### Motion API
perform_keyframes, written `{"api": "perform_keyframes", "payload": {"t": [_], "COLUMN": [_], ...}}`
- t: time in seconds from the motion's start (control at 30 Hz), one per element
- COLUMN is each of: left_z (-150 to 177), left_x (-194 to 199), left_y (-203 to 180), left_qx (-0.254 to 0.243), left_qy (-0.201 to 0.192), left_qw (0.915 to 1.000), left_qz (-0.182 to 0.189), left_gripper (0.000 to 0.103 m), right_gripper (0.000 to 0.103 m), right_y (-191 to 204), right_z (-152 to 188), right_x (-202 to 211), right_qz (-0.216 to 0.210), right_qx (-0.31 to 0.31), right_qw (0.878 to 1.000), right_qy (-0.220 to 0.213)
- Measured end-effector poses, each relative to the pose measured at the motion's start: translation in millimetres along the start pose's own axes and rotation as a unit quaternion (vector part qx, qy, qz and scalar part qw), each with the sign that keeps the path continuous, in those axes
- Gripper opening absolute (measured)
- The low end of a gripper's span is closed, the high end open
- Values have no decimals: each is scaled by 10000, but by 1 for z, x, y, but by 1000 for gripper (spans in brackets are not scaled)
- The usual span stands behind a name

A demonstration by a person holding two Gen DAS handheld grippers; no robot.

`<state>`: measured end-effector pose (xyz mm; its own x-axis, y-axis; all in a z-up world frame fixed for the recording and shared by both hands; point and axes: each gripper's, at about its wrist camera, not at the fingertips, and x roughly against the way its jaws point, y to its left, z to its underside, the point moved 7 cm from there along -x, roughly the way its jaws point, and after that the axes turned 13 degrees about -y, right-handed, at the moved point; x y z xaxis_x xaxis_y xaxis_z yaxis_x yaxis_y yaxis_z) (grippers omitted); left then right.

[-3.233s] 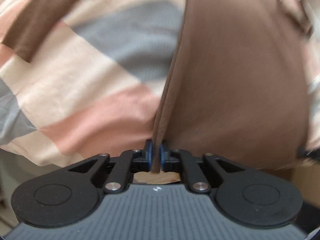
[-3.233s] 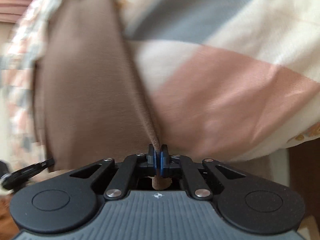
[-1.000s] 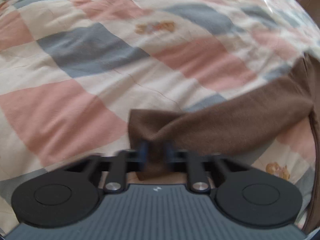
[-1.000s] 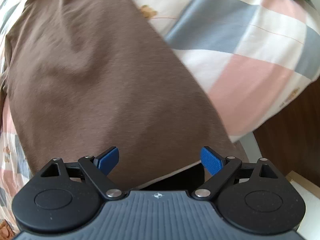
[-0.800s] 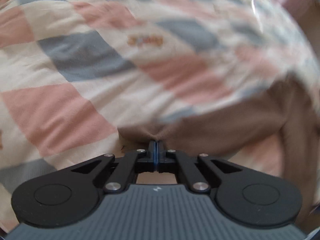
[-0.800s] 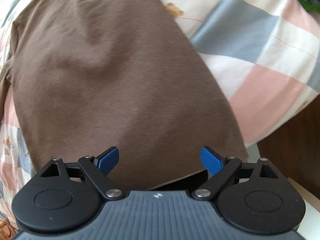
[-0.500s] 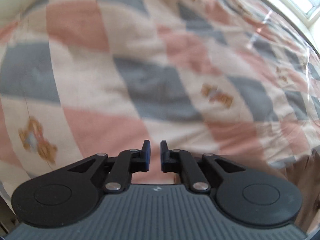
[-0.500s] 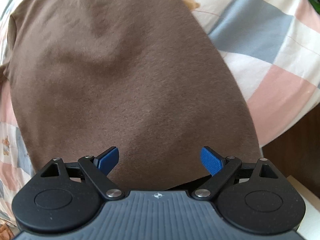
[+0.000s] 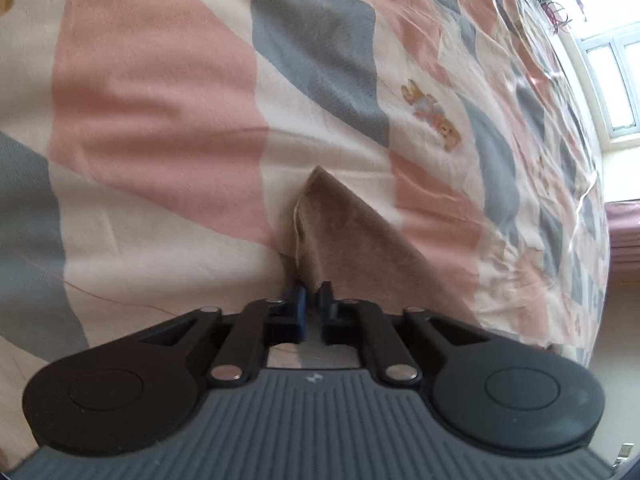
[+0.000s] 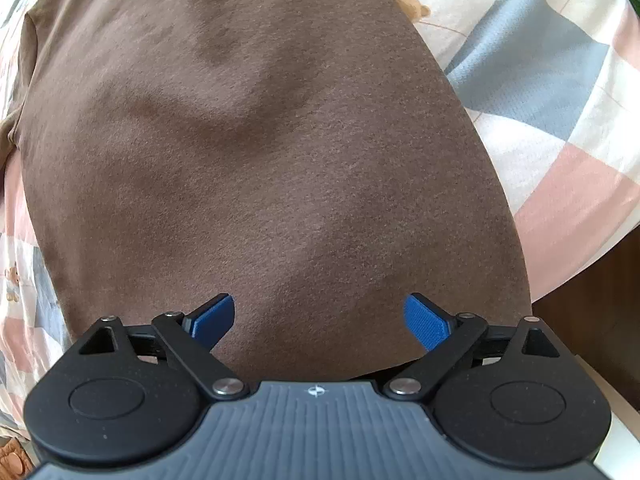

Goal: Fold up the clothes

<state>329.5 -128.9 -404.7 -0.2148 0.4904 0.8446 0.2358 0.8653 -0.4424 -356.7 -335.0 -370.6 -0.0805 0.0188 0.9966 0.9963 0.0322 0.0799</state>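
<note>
on the bed, over the checked quilt [image 9: 160, 120], my left gripper [image 9: 314, 300] points steeply down with its blue pads drawn nearly together, and a corner of the brown shirt [image 9: 360, 240] runs into the narrow gap between them. from what i can see the cloth is pinched there: the brown fabric rises from the pads to a small peak above the quilt and falls away toward the right, with a pale seam edge showing on its left side. the quilt around it is pink, grey and cream squares, with a little bear print [image 9: 432, 116] further off and a window [image 9: 616, 84] at the far right edge.

my right gripper [image 10: 319, 320] hangs over the broad body of the same brown shirt [image 10: 260, 160], which lies spread nearly flat on the quilt [image 10: 560, 100] and fills most of that view. its blue pads [image 10: 424, 322] stand wide apart, one to each side, with nothing between them but the shirt surface below; i cannot tell whether the tips touch the fabric. the shirt's near hem sits just under the gripper body, and the bed's edge drops off to dark floor [image 10: 592, 300] at the right.
</note>
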Motion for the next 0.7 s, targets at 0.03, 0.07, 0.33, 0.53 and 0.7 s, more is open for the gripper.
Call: {"api": "perform_keyframes", "payload": {"t": [0.03, 0.07, 0.33, 0.53, 0.7], "left_z": [-1, -3, 35, 49, 26], "left_x": [10, 28, 56, 44, 76], "left_y": [-6, -12, 47, 47, 62], "left_qx": [-186, -395, -1022, -1786, -1922], "left_qy": [-117, -297, -76, -370, -899], "left_qw": [9997, 9986, 9935, 9731, 9448], "left_qz": [72, 202, -502, -1411, -2498], "left_gripper": [3, 3, 6, 17, 16], "right_gripper": [95, 95, 96, 96, 96], "right_y": [0, 0, -3, 5, -13], "right_z": [0, -1, 6, 4, -9], "right_x": [0, -1, -7, -3, 16], "right_qz": [7, 9, -59, -130, -340], "right_qx": [8, 11, -164, 158, -72], "right_qw": [10000, 10000, 9998, 9997, 9984], "right_qy": [-2, -16, -56, -102, -449]}}
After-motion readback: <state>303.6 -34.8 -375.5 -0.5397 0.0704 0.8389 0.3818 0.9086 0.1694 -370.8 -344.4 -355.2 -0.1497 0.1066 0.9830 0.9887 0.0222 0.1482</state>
